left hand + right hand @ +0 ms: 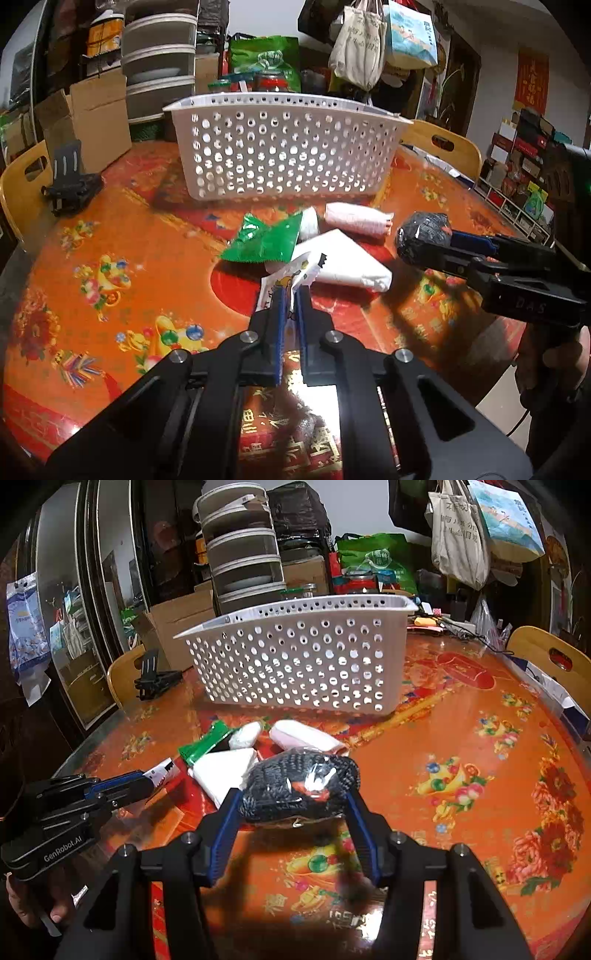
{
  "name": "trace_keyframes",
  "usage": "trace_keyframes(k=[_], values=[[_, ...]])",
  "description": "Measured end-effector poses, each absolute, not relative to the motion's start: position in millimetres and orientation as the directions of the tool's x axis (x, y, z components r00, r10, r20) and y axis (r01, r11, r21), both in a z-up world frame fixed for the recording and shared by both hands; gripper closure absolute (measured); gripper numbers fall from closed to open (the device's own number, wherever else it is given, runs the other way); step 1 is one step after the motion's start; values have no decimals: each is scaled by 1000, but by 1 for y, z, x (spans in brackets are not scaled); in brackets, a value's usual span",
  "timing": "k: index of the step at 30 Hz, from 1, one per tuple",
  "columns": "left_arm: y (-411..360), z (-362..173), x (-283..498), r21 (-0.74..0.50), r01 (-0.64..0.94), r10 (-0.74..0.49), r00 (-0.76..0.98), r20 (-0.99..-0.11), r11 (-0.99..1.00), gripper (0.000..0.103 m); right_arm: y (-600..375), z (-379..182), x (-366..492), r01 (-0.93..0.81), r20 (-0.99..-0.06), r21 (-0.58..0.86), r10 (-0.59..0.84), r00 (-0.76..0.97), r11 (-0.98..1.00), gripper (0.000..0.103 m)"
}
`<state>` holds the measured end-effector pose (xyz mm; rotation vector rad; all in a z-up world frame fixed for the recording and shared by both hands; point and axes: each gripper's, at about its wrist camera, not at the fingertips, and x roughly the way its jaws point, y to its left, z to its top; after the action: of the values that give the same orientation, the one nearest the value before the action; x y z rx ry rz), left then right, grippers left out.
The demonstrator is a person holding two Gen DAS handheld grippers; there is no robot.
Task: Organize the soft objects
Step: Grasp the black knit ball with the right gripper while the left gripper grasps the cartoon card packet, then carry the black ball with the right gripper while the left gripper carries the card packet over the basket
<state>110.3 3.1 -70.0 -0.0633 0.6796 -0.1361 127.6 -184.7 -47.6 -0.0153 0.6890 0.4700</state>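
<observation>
Left gripper point(291, 295) pinched shut on a thin white printed packet point(286, 277); right gripper point(295, 794) clamped around a black knitted bundle in clear wrap point(301, 784). Just ahead, green packet point(264, 240), white folded pack point(347, 258), pink roll point(356, 219). Beyond, white perforated basket point(284, 155). Likely risks: packet slipping from its edge-only pinch, slick wrap sliding free.

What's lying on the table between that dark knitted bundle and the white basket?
In the right wrist view, a pink-and-white roll lies between the dark bundle and the basket. Beyond the roll, the red tablecloth is bare up to the basket.
</observation>
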Motion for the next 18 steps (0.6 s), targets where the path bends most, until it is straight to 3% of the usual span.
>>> trace_keyframes(k=[18], values=[[11, -34, 103, -122, 105, -156, 817, -556, 987, 99, -190, -26, 119, -422, -589, 129, 412, 696, 897, 47]])
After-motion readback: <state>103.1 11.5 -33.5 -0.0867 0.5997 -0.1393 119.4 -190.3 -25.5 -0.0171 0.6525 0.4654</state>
